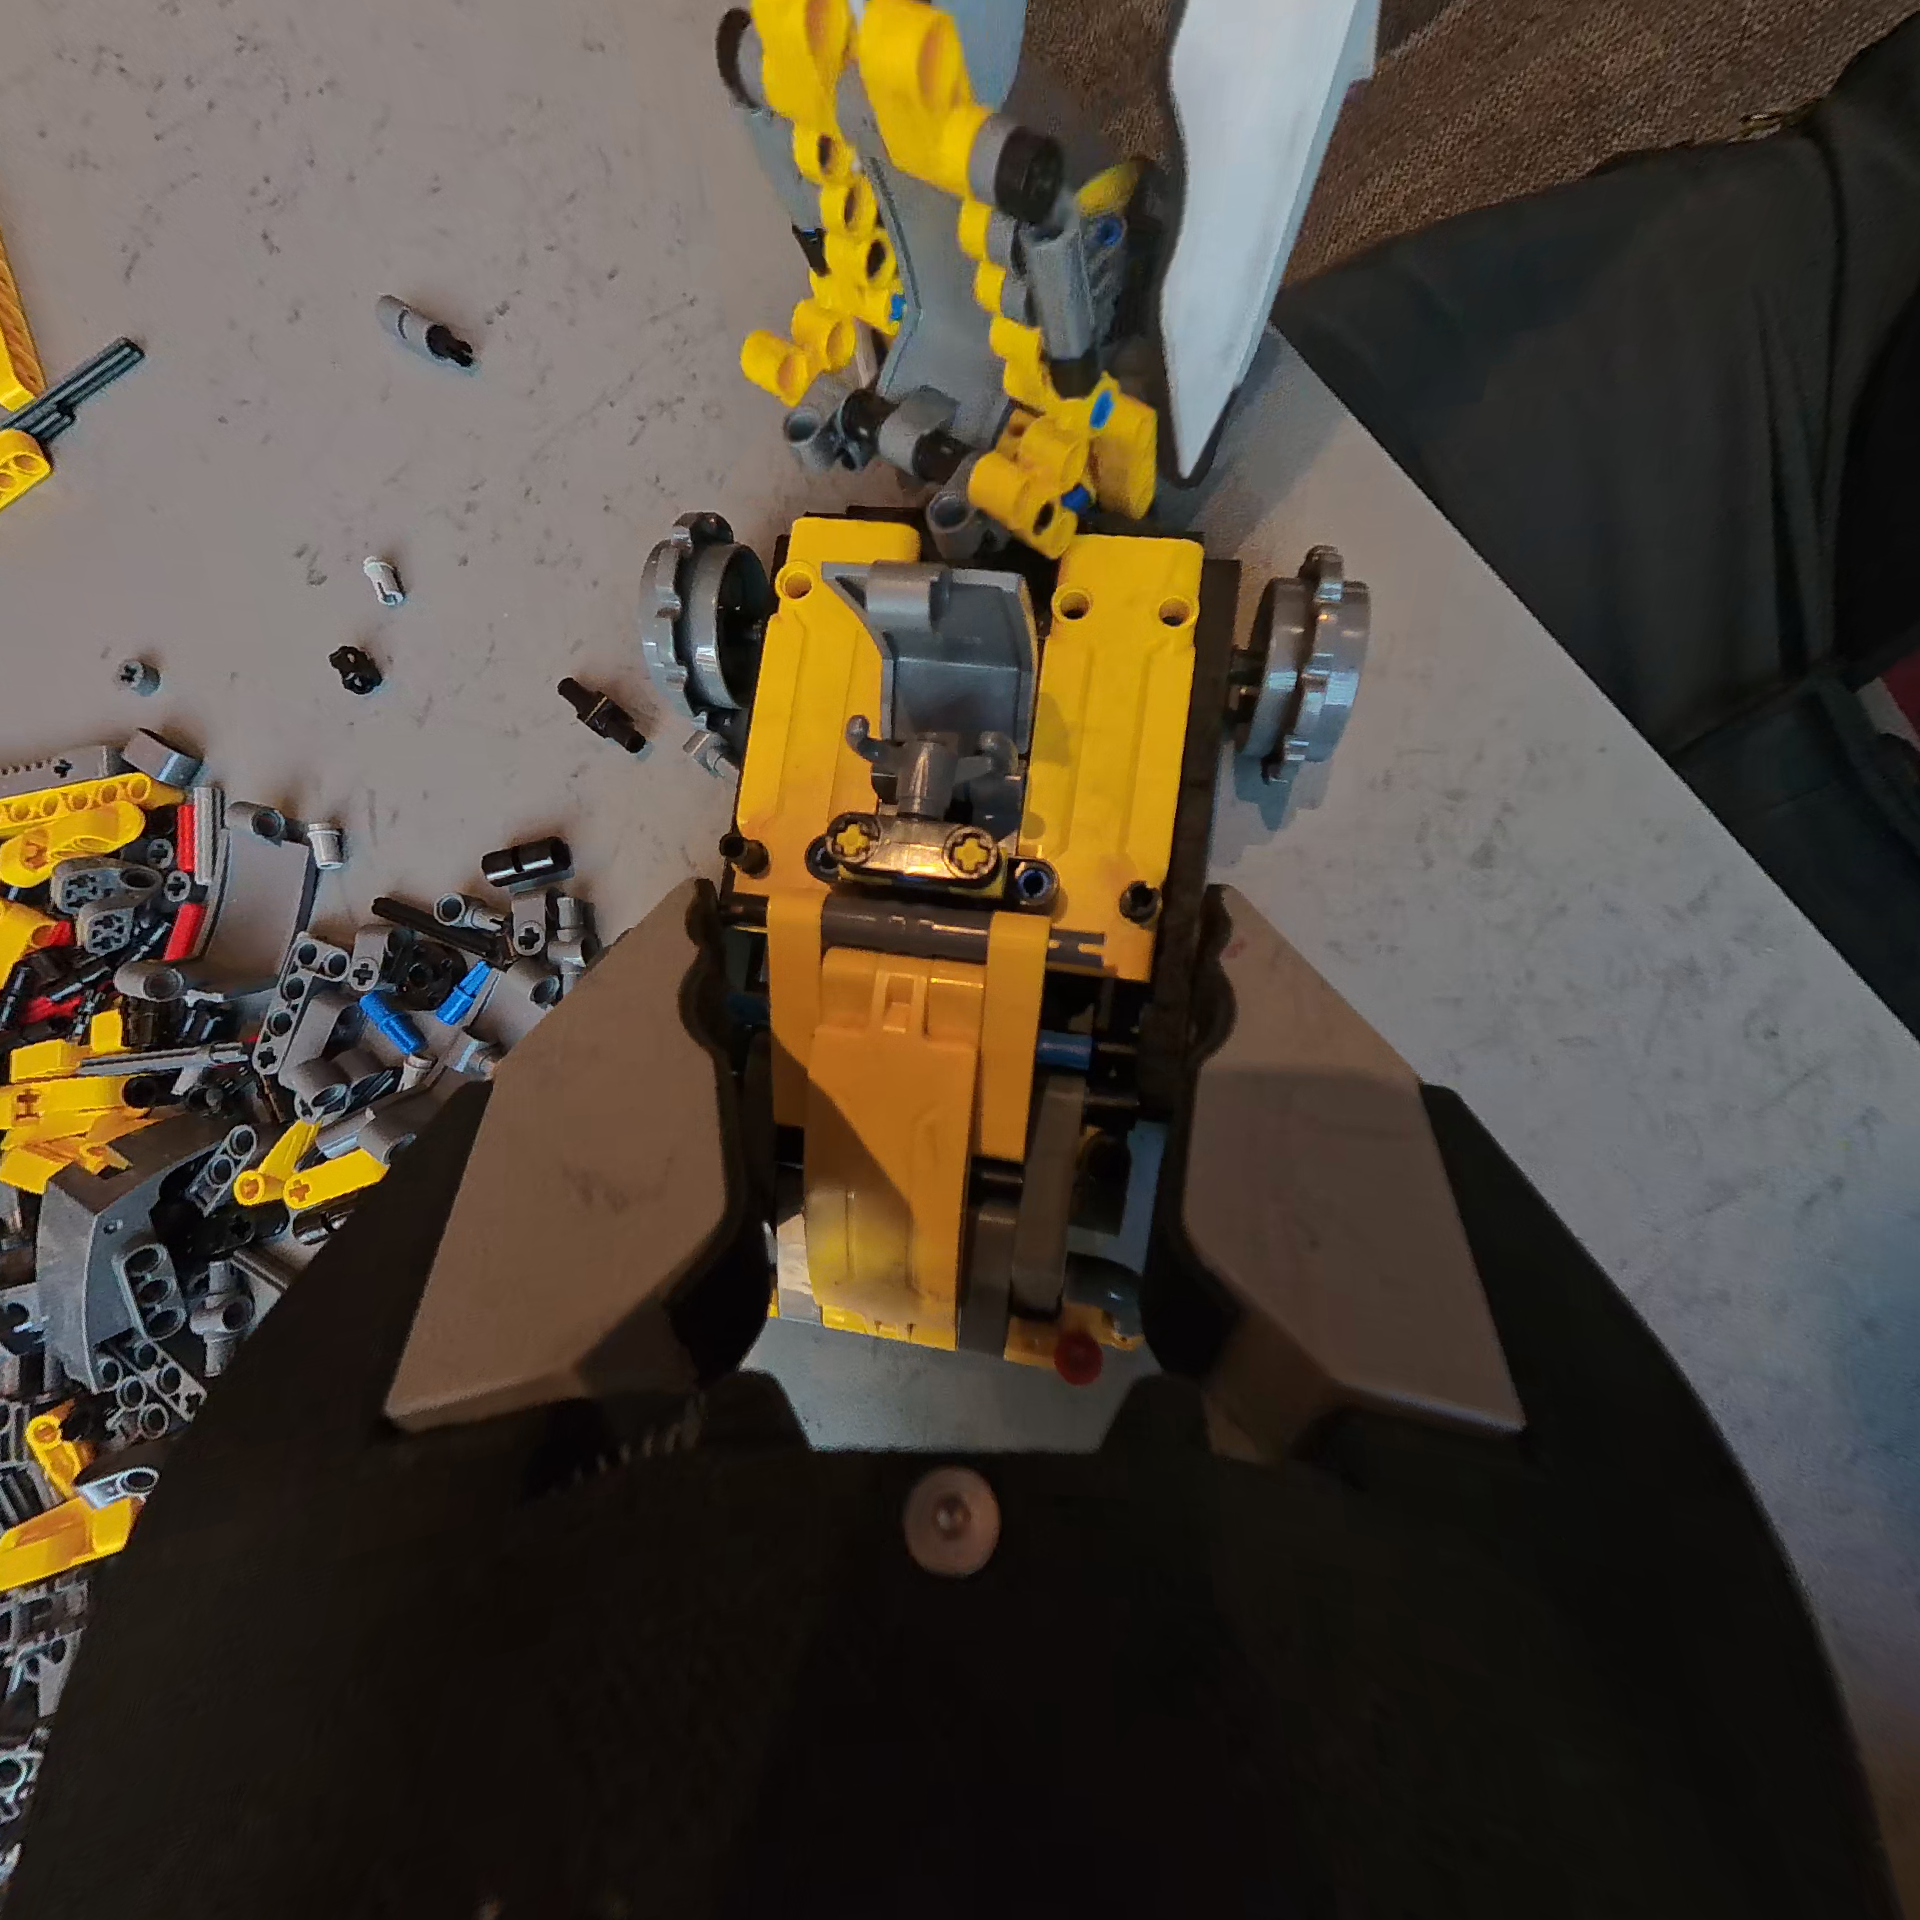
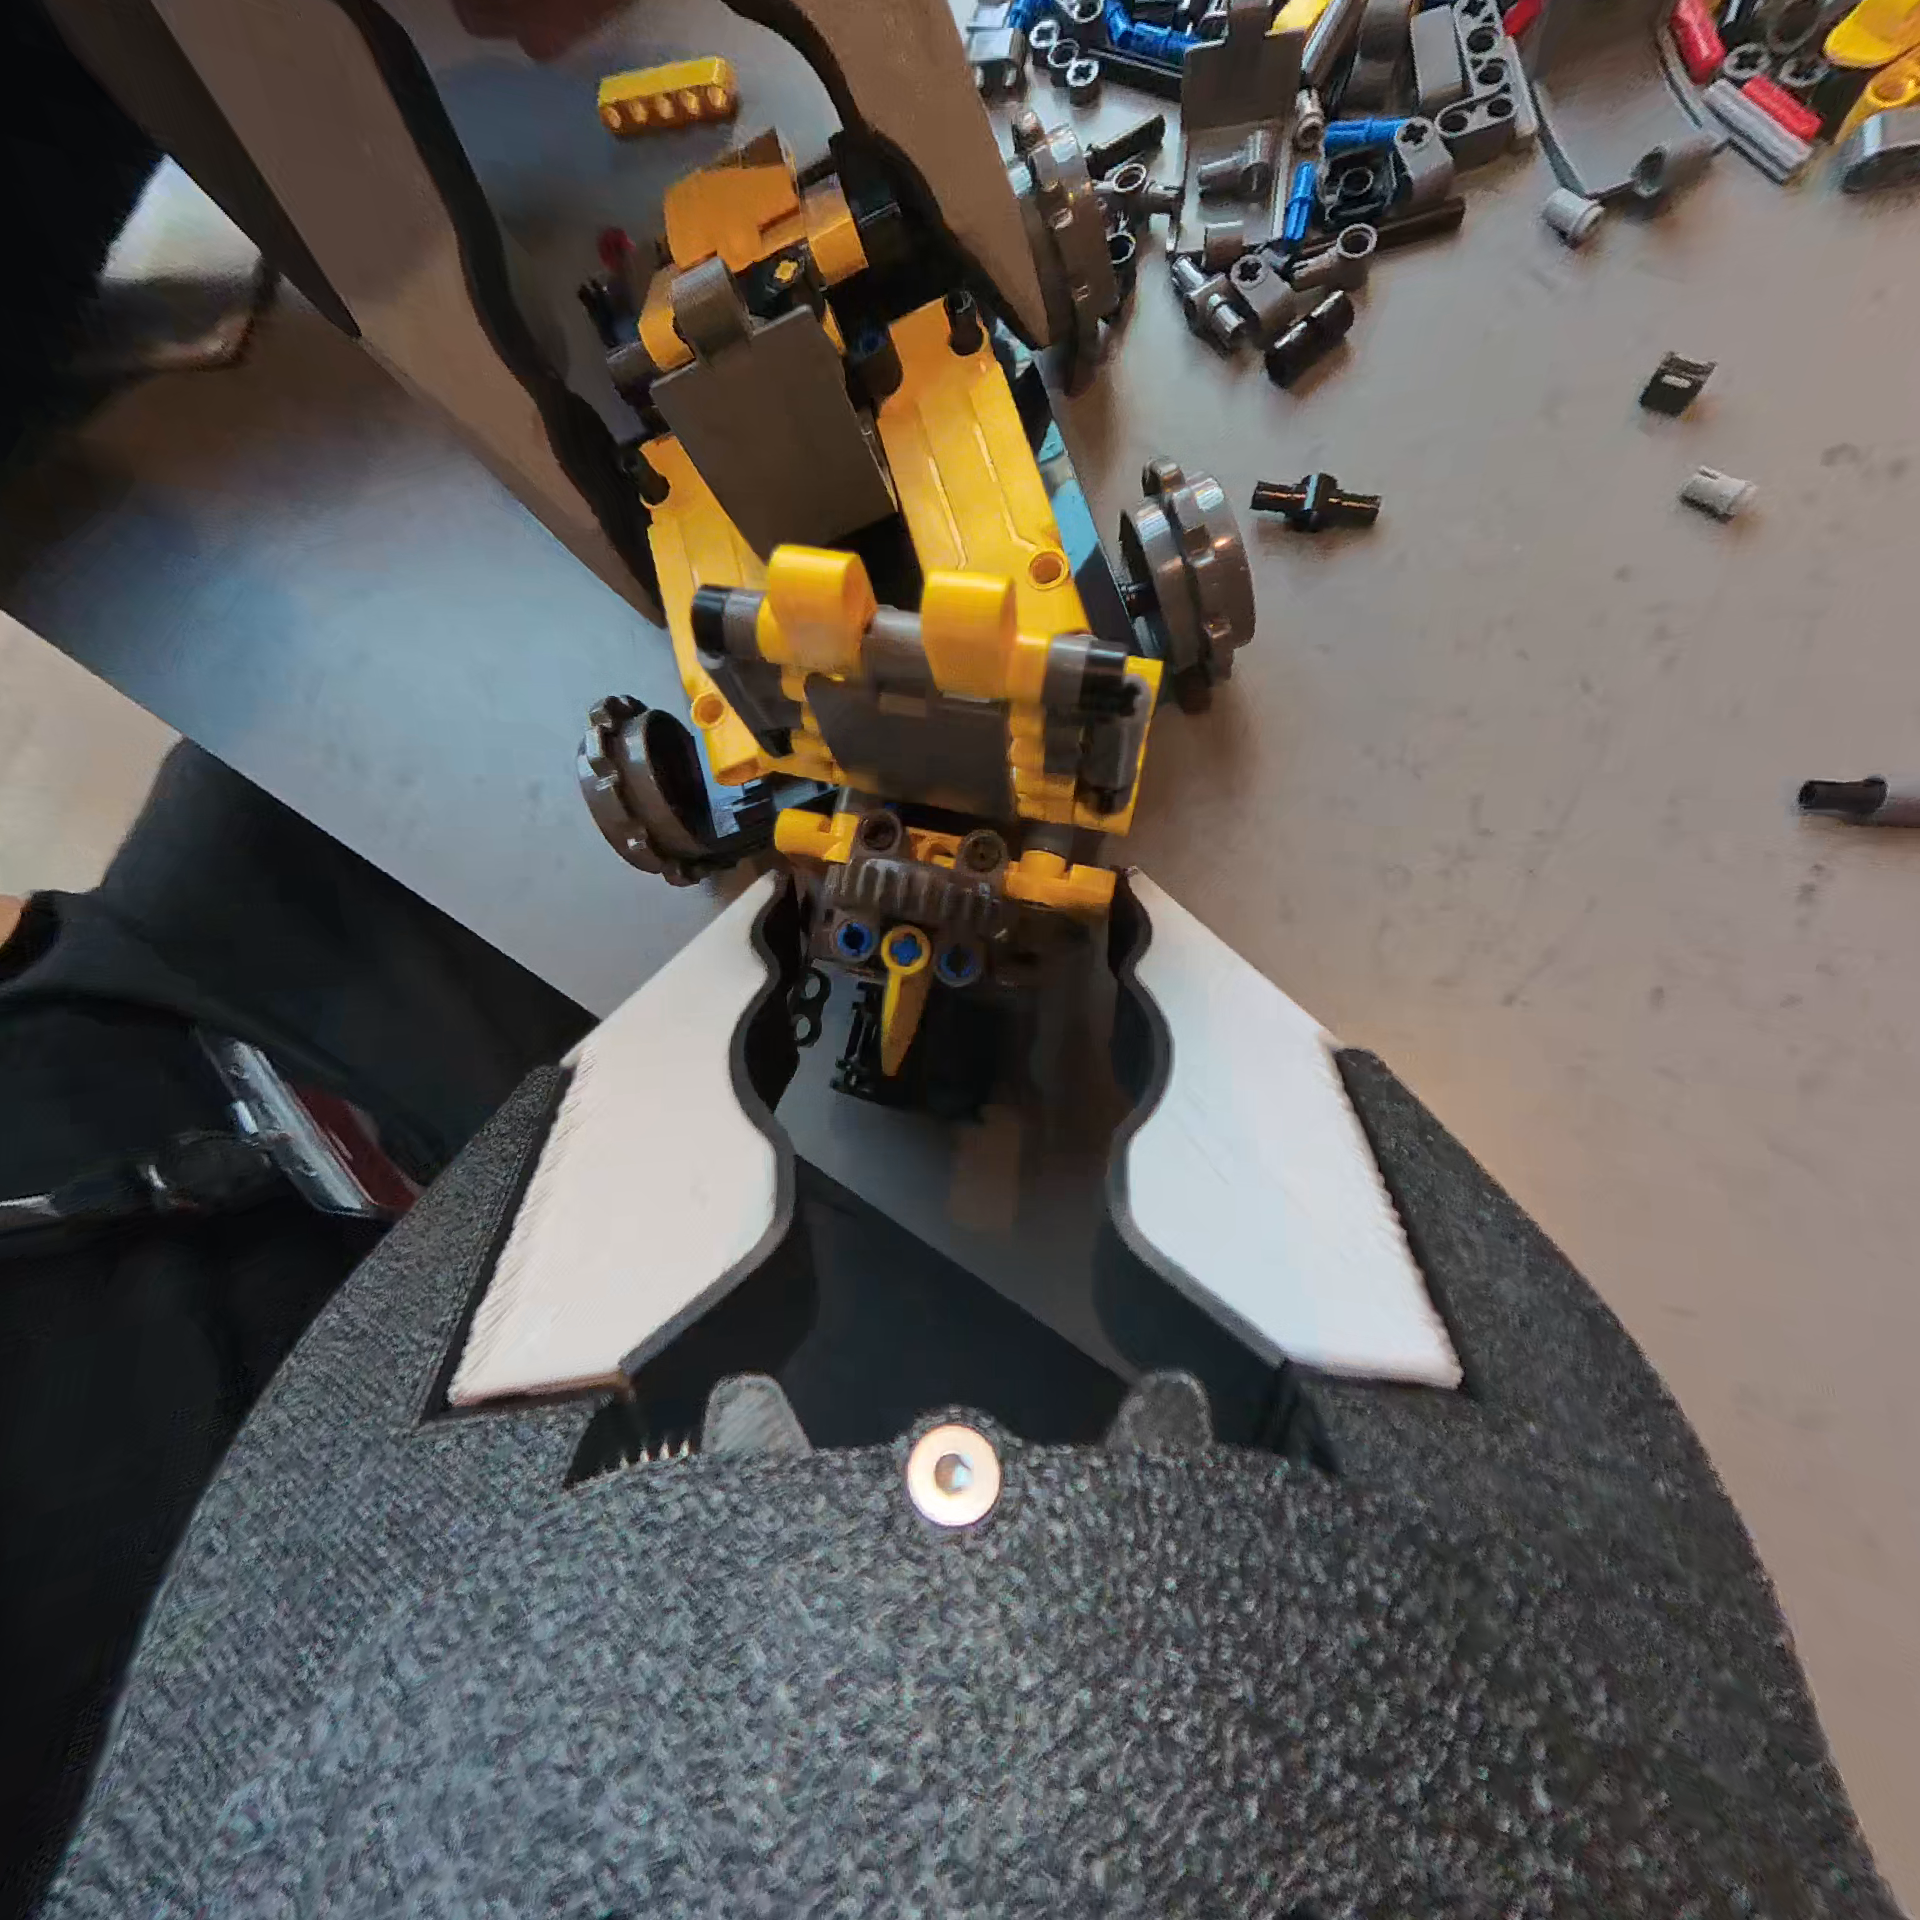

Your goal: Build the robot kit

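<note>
A yellow and grey toy brick vehicle (image 1: 966, 727) with grey wheel hubs (image 1: 1309, 665) stands on the pale table (image 1: 468, 208). My left gripper (image 1: 961, 914), with grey fingers, is shut on the rear of its body from both sides. In the right wrist view the vehicle (image 2: 935, 499) points toward me. My right gripper (image 2: 951, 894), with white fingers (image 2: 665, 1143), is closed on the yellow and grey arm assembly (image 2: 935, 873) at its front end. That assembly (image 1: 1049, 457) and one white finger (image 1: 1236, 208) show at the top of the left wrist view.
A pile of loose yellow, grey, black and blue parts (image 1: 156, 1039) lies left of the vehicle, also seen in the right wrist view (image 2: 1403, 125). Single pins (image 1: 603, 712) (image 2: 1314, 502) lie scattered. The table edge (image 1: 1558, 644) runs close by, with a person's dark clothing (image 1: 1662, 312) beyond. There is about 9 cm between the tips of the two grippers.
</note>
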`<state>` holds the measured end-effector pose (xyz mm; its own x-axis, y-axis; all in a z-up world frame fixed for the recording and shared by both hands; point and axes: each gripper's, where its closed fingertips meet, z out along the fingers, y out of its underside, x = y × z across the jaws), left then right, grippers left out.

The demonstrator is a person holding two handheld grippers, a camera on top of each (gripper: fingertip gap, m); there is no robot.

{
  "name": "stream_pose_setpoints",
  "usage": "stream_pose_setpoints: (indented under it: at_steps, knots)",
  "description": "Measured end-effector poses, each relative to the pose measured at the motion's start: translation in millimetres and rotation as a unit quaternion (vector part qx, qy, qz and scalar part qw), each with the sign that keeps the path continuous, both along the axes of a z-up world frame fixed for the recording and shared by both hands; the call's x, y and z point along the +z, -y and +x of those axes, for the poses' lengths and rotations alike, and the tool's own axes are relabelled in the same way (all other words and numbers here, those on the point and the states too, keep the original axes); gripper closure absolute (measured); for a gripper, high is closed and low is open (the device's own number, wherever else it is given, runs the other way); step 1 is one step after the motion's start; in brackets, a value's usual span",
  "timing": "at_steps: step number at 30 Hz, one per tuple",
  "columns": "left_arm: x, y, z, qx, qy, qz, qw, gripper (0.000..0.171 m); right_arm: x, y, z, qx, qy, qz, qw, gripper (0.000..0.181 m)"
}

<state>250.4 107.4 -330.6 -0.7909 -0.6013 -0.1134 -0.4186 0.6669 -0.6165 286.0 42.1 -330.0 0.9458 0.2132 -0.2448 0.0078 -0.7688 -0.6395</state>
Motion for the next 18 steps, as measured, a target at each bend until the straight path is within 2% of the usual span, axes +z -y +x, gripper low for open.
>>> stream_pose_setpoints:
  at_steps: [3, 8, 11, 16, 18]
  knots:
    - [0, 0, 0, 0.001, -0.001, 0.001, 1.0, 0.083, 0, -1, 5, 0.006, 0.033, 0.005, 0.999, 0.124]
    - [0, 1, -2, -0.006, -0.003, -0.004, 1.0, 0.082, 3, -3, 4, 0.07, 0.101, 0.057, 0.991, 0.125]
    - [0, 0, -3, -0.006, -0.004, -0.004, 1.0, 0.082, 3, 0, 5, 0.076, 0.04, 0.063, 0.994, 0.126]
    - [0, -1, -7, -0.022, -0.003, -0.005, 1.0, 0.082, 20, 1, 0, 0.064, -0.075, 0.105, 0.99, 0.128]
    - [0, -1, -13, -0.042, -0.005, -0.005, 0.999, 0.082, 25, 0, 3, 0.056, -0.085, 0.119, 0.988, 0.128]
